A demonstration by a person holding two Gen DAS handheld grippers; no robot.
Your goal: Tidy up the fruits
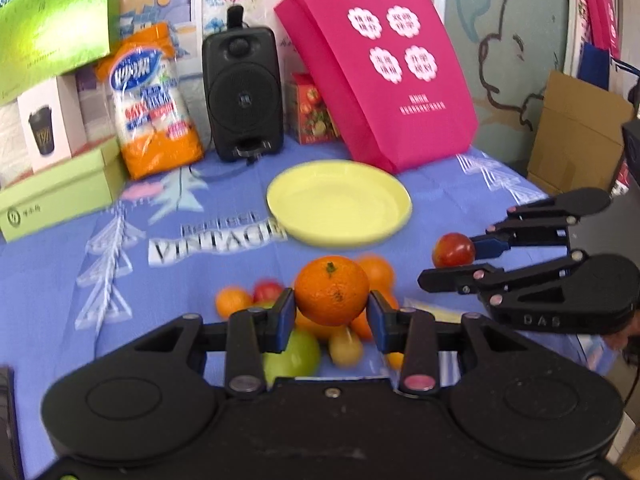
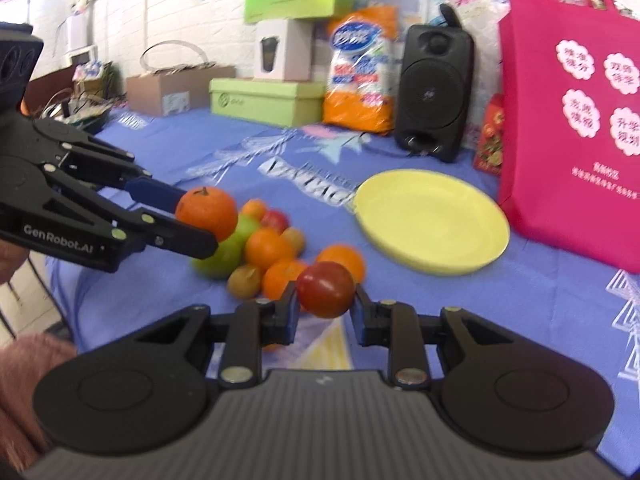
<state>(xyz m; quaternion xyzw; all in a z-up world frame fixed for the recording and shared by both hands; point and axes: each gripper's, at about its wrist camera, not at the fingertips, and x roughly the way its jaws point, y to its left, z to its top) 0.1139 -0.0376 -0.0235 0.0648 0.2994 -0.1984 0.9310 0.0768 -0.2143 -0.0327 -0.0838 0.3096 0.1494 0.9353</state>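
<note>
Fingers of the left gripper (image 1: 331, 314) are clamped on an orange (image 1: 331, 290), lifted above the fruit pile (image 2: 256, 248); those of the right gripper (image 2: 325, 312) pinch a small red fruit (image 2: 326, 289) just off the blue tablecloth (image 1: 120, 280). Yellow plate (image 1: 340, 204) sits bare beyond the pile, nothing between it and either fruit. Crowding its far side: pink tote bag (image 1: 384, 68) touching the rim, black speaker (image 1: 242, 92), orange snack bag (image 1: 154, 104), green box (image 1: 56, 196).
</note>
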